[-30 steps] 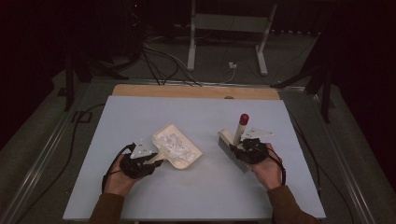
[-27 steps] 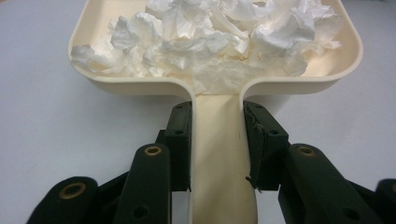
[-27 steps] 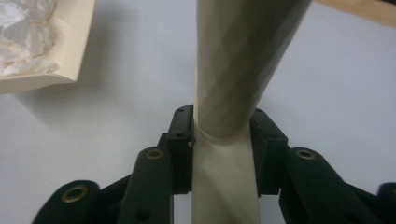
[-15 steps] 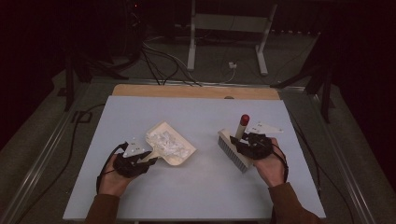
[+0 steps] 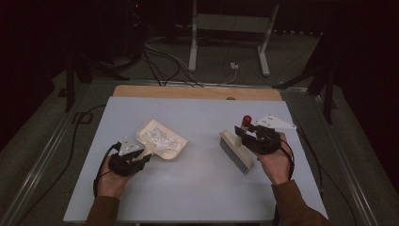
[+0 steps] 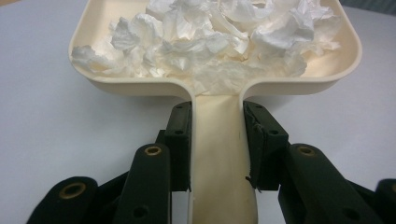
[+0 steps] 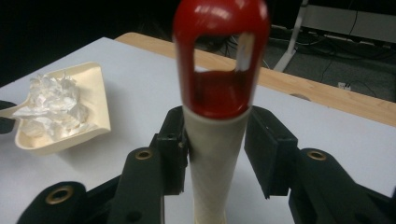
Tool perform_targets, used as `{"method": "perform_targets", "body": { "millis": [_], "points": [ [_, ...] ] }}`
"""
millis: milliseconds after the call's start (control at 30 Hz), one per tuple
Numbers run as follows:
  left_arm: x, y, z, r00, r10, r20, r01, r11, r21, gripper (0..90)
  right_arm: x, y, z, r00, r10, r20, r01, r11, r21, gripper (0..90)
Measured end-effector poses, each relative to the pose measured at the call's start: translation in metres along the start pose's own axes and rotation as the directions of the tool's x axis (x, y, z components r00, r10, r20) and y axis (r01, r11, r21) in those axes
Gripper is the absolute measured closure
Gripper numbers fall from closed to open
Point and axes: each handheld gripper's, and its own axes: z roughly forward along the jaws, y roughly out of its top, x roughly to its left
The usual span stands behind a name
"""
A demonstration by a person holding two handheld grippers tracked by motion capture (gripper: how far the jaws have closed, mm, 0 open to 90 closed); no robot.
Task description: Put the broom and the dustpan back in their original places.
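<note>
A cream dustpan (image 5: 162, 141) full of crumpled white paper (image 5: 157, 138) lies left of the table's centre. My left gripper (image 5: 142, 156) is shut on its handle, with both pads (image 6: 180, 135) pressed to the handle's sides below the pan (image 6: 116, 84) and paper (image 6: 210, 42). At the right a hand brush (image 5: 235, 153) has its pale handle (image 7: 215, 154) and red tip (image 7: 219, 18) pointing up between the jaws of my right gripper (image 5: 245, 136). Those jaws have just been opening. One pad touches the handle and the other stands slightly off it. The dustpan (image 7: 100, 93) also appears at the left of the right gripper view.
The light grey table (image 5: 202, 188) has a wooden strip (image 5: 197, 92) along its far edge. Beyond it, on the dark floor, stand a metal frame (image 5: 226, 47) and loose cables (image 5: 155, 66). Cables trail from both grippers toward the near edge.
My right gripper has risen along the brush handle toward the red tip. The brush head has shifted nearer, and the dustpan has moved slightly left with the left gripper.
</note>
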Motion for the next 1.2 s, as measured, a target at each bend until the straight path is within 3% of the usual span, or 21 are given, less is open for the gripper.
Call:
{"method": "perform_targets", "body": {
  "millis": [167, 367, 500, 900, 1067, 1200],
  "points": [
    [0.005, -0.003, -0.002, 0.9937, -0.073, -0.084, 0.072, 0.9973, -0.014, 66.8, 0.000, 0.001, 0.002, 0.9999, 0.013, 0.011, -0.013, 1.000, -0.004, 61.1],
    [0.011, -0.007, -0.002, 0.9754, -0.162, -0.150, 0.160, 0.9868, -0.027, 66.7, 0.001, -0.002, 0.006, 0.9992, 0.028, 0.029, -0.028, 1.000, 0.000, 62.4],
    [0.014, -0.009, -0.002, 0.9624, -0.199, -0.185, 0.196, 0.9800, -0.034, 66.7, 0.002, -0.006, 0.010, 0.9984, 0.039, 0.042, -0.039, 0.999, 0.001, 65.1],
    [0.015, -0.011, 0.000, 0.9374, -0.250, -0.243, 0.247, 0.9680, -0.041, 66.8, -0.003, -0.008, 0.012, 0.9958, 0.072, 0.057, -0.072, 0.997, -0.008, 69.3],
    [0.014, -0.013, 0.000, 0.9322, -0.260, -0.252, 0.259, 0.9652, -0.038, 66.7, -0.008, -0.008, 0.010, 0.9964, 0.076, 0.039, -0.076, 0.997, -0.003, 69.4],
    [0.015, -0.015, 0.001, 0.9288, -0.270, -0.254, 0.269, 0.9623, -0.037, 66.7, -0.011, -0.008, 0.008, 0.9986, 0.049, 0.021, -0.049, 0.999, 0.001, 69.5]
  ]
}}
